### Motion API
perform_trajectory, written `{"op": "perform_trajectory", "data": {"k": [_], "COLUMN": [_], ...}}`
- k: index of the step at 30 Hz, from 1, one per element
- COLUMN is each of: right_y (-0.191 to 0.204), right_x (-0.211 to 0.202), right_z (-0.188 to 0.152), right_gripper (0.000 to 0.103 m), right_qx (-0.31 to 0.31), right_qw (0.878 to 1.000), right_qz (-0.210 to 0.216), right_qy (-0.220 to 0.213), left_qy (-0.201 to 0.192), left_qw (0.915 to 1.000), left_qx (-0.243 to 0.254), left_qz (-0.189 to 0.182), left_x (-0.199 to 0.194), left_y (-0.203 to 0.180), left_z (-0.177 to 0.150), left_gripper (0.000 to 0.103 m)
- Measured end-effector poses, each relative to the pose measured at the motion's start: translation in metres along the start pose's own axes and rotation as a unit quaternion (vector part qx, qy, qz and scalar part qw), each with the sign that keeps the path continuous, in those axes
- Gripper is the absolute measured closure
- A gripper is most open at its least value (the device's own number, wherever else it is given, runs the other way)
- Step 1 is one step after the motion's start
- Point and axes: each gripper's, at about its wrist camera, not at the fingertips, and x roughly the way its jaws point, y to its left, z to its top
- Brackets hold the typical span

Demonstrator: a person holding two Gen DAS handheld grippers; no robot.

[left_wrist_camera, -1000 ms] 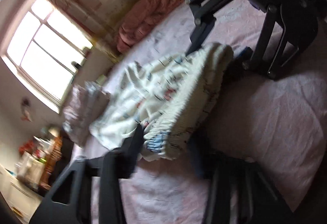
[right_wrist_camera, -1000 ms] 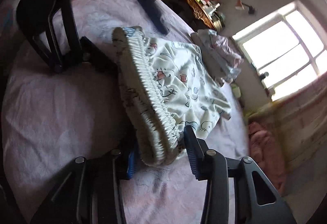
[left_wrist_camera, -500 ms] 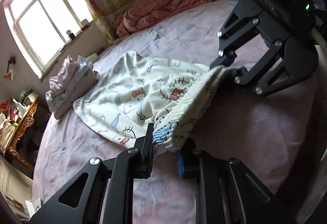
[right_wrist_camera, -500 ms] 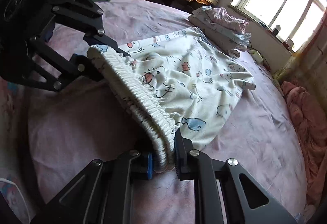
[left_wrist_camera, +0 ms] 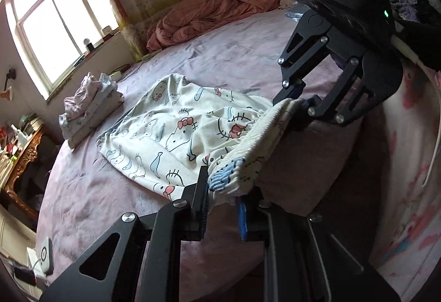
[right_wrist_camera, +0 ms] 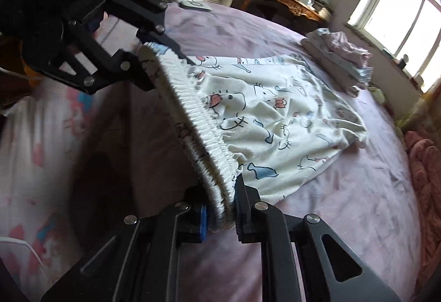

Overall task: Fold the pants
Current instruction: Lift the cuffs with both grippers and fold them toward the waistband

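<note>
Cotton pants (left_wrist_camera: pixel 176 133) – both grippers clamped

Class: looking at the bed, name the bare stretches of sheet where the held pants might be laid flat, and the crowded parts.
Bare sheet lies between the pants and pink quilt, and at the near edge. Crowded: the folded pile beside the pants.

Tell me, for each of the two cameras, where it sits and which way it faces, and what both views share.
Left wrist: sits on the left gripper, looks along its fingers across the bed towards the window; the right gripper shows opposite.
Right wrist: sits on the right gripper, looks over the bed towards the desk; the left gripper shows opposite.
Shared: the pants, their waistband pinched at each end, and the folded clothes.
</note>
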Motion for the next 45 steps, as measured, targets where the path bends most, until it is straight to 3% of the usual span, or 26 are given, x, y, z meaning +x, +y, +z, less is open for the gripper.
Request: {"op": "perform_trajectory", "data": {"k": [2,8,12,13,16,19,28,37,39,40,42,43,45], "right_y": [-0.006,-0.035,-0.067,-0.079,-0.098,-0.117,-0.174,-0.201,-0.203,-0.204,-0.207,-0.209,-0.216], "right_x": [-0.003,-0.015,-0.005,0.001,0.016,0.031,0.078,0.112,0.117,0.121,0.123,0.122,0.116], "right_z": [0.004,0.023,0.036,0.042,0.051,0.056,0.069,0.076,0.076,0.076,0.075,0.074,0.070], "right_gripper": [0.088,0.088,0.088,0.088,0.088,0.088,0.088,0.087,0.086,0.082,0.059,0.036,0.030], "right_qx": [0.011,0.025,0.043,0.049,0.055,0.070,0.129,0.160,0.165,0.169,0.178,0.189,0.208], "right_qw": [1.000,0.998,0.996,0.997,0.997,0.995,0.990,0.986,0.985,0.985,0.984,0.982,0.977], "right_qz": [0.008,0.047,0.072,0.066,0.057,0.063,0.060,0.053,0.052,0.046,0.018,-0.014,-0.035], "right_qy": [-0.004,-0.018,-0.004,0.001,0.013,0.014,0.008,0.002,0.002,0.004,0.004,0.000,-0.019], "left_qy": [-0.002,0.022,0.100,0.100,0.098,0.103,0.113,0.123,0.128,0.130,0.130,0.130,0.119], "left_qw": [0.9999,0.9952,0.9850,0.9839,0.9831,0.9771,0.9791,0.9734,0.9717,0.9711,0.9697,0.9691,0.9676], "left_qx": [-0.016,-0.086,-0.107,-0.113,-0.133,-0.167,-0.169,-0.193,-0.198,-0.200,-0.207,-0.209,-0.220], "left_qz": [0.001,-0.041,-0.091,-0.096,-0.080,-0.083,-0.014,-0.009,-0.008,-0.003,0.011,0.018,0.033], "left_x": [0.001,0.007,0.035,0.040,0.058,0.078,0.129,0.159,0.164,0.166,0.166,0.164,0.157], "left_y": [0.006,0.044,0.069,0.074,0.097,0.125,0.157,0.181,0.186,0.188,0.193,0.195,0.201], "left_z": [0.003,0.027,0.044,0.047,0.053,0.058,0.061,0.056,0.054,0.053,0.051,0.049,0.048], "left_gripper": [0.087,0.087,0.087,0.087,0.088,0.089,0.090,0.090,0.083,0.080,0.066,0.063,0.060]}}
